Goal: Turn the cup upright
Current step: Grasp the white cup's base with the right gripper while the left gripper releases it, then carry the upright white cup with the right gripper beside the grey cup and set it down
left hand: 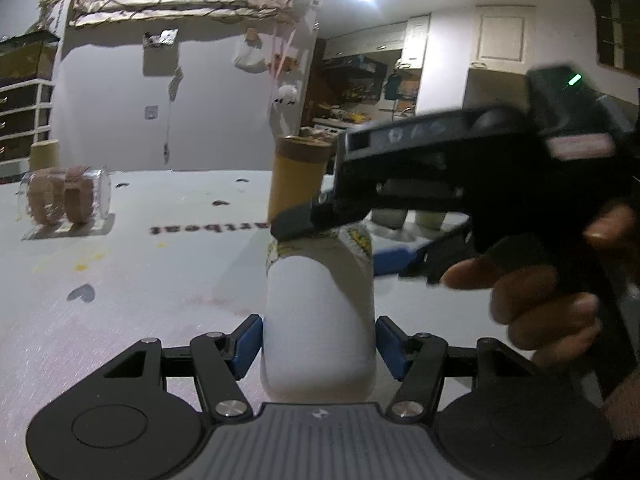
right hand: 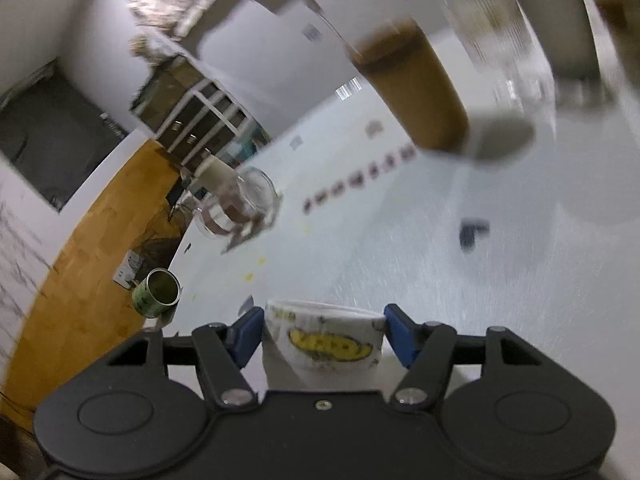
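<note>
The white cup (left hand: 320, 312) with a yellow printed band is held off the white table (left hand: 140, 280). My left gripper (left hand: 319, 344) is shut on its plain white end, blue pads on both sides. My right gripper (left hand: 320, 216) reaches in from the right in the left wrist view and grips the cup's printed end. In the right wrist view my right gripper (right hand: 323, 338) is shut on the cup (right hand: 324, 344), with the yellow print facing the camera. That view is tilted and blurred.
A tall tan tumbler with a brown lid (left hand: 298, 176) stands behind the cup, also in the right wrist view (right hand: 416, 92). A clear jar (left hand: 66, 196) lies on its side at the left. A green tin can (right hand: 158, 292) sits near the table edge. White cups (left hand: 408, 216) stand behind the right gripper.
</note>
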Motion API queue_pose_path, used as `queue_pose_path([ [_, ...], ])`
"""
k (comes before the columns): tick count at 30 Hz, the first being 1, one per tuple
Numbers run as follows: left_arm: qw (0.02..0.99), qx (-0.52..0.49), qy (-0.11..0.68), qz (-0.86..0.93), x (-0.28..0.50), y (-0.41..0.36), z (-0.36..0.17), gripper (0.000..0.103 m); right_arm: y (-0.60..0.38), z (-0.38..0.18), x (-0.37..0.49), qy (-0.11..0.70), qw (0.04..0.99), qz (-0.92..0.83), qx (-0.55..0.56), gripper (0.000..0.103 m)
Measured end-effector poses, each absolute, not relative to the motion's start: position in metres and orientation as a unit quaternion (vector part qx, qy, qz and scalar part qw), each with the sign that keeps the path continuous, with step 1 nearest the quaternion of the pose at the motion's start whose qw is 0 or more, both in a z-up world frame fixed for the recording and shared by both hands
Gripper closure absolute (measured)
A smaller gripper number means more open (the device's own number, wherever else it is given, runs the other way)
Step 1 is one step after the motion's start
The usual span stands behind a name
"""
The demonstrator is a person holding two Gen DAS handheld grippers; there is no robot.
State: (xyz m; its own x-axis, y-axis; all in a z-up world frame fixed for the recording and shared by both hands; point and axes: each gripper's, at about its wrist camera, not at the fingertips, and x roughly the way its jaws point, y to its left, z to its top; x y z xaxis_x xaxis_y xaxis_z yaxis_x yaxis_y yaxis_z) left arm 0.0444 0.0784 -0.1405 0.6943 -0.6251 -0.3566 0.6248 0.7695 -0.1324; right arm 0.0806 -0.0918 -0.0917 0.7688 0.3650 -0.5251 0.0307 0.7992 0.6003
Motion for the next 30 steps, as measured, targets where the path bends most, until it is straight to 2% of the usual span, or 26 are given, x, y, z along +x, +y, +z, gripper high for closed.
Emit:
queue_pose_path([
  [5,0.917,0.002,0.178,-0.356,0.041,0.075,-0.141,0.04,-0.067,-0.059,0.047,0.268,0.942,0.092,0.178,0.038],
  [11,0.917,0.033,0.161,-0.364,0.027,0.069,-0.148,0.04,-0.045,-0.053,0.018,0.25,0.961,0.089,0.075,0.038],
  [23,0.92,0.045,0.146,-0.362,0.02,0.066,-0.151,0.041,-0.03,-0.051,-0.003,0.251,0.963,0.095,0.002,0.034],
  [26,0.921,0.041,0.147,-0.358,0.021,0.066,-0.151,0.04,-0.028,-0.053,-0.001,0.25,0.964,0.091,-0.008,0.038],
  [27,0.922,0.04,0.148,-0.355,0.022,0.066,-0.151,0.038,-0.028,-0.054,-0.001,0.248,0.964,0.095,-0.01,0.039],
  [28,0.924,0.039,0.149,-0.35,0.022,0.066,-0.151,0.027,-0.03,-0.054,0.001,0.247,0.964,0.101,-0.01,0.039],
  [29,0.926,0.039,0.147,-0.346,0.022,0.066,-0.151,0.01,-0.031,-0.054,0.002,0.246,0.963,0.104,-0.011,0.039],
  [30,0.928,0.038,0.141,-0.342,0.021,0.068,-0.15,0.005,-0.034,-0.053,0.004,0.243,0.965,0.099,-0.016,0.039],
])
